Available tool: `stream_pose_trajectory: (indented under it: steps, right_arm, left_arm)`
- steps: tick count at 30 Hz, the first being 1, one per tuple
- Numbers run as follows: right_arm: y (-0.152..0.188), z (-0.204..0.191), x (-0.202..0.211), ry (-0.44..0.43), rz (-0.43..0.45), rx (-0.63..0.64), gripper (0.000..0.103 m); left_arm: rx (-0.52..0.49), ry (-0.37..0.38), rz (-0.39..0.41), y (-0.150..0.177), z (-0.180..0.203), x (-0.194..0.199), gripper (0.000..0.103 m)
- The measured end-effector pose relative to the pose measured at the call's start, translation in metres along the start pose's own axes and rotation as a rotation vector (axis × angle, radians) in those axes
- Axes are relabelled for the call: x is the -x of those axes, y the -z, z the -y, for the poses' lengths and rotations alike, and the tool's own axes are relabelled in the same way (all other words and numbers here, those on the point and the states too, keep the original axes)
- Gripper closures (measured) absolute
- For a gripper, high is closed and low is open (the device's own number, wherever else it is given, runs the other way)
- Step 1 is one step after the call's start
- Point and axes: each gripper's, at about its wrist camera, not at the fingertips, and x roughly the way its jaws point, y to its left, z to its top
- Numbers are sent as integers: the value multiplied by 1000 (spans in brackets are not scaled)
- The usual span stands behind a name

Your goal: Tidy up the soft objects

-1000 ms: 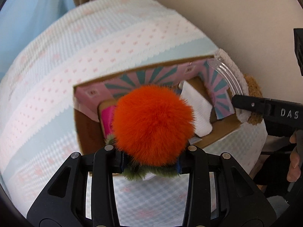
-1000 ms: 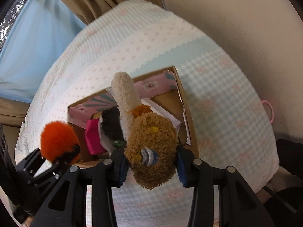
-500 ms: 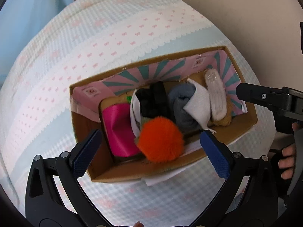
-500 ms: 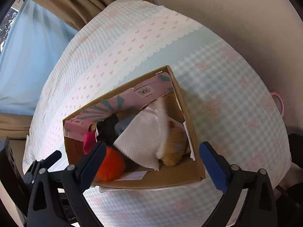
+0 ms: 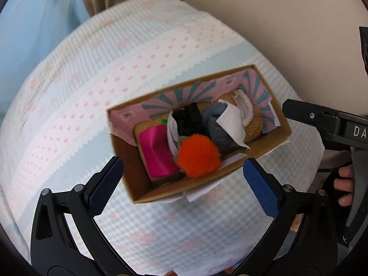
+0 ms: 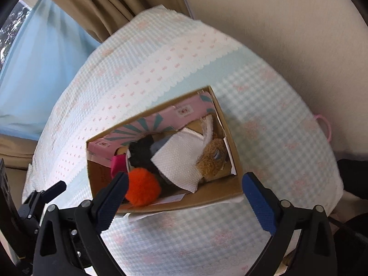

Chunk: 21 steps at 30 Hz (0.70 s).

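A cardboard box (image 5: 207, 185) (image 6: 207, 199) with a pink and teal lining sits on the bed. Inside lie an orange pom-pom (image 5: 197, 157) (image 6: 142, 189), a pink cloth (image 5: 156, 151), a black soft item (image 5: 187, 120) (image 6: 140, 153), a grey cloth (image 5: 217, 127), a white cloth (image 5: 231, 126) (image 6: 178, 161) and a brown plush toy (image 5: 253, 122) (image 6: 211, 158). My left gripper (image 5: 182, 185) hangs open above the box's near wall, holding nothing. My right gripper (image 6: 184, 197) is open and empty too, above the same wall.
The bed wears a pale blue checked cover with pink-dotted white bands (image 5: 115, 73) (image 6: 264, 105). A beige wall (image 6: 287, 23) runs along its right side and curtains (image 6: 96, 2) hang behind. A pink loop (image 6: 325, 127) lies at the bed's right edge. A hand (image 5: 343, 184) grips the other tool.
Both grippers opened: the left let the orange pom-pom drop into the box, the right let the brown plush toy drop in. Both then rose away from the box.
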Motion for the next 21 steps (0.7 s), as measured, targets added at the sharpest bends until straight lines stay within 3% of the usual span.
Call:
stream_pose_trajectory:
  steps: [10,13,21]
  right_arm:
    - [27,-76,109,64,224,146,5]
    - [43,-106,147,71,309,195,5]
    - [105,-186,240,77,534,291,5]
  left_arm:
    - [42,14,197,32,-45,122,0]
    - [72,32,287,48,-63,167,0]
    - [143,-15,527,97,-110,276,0]
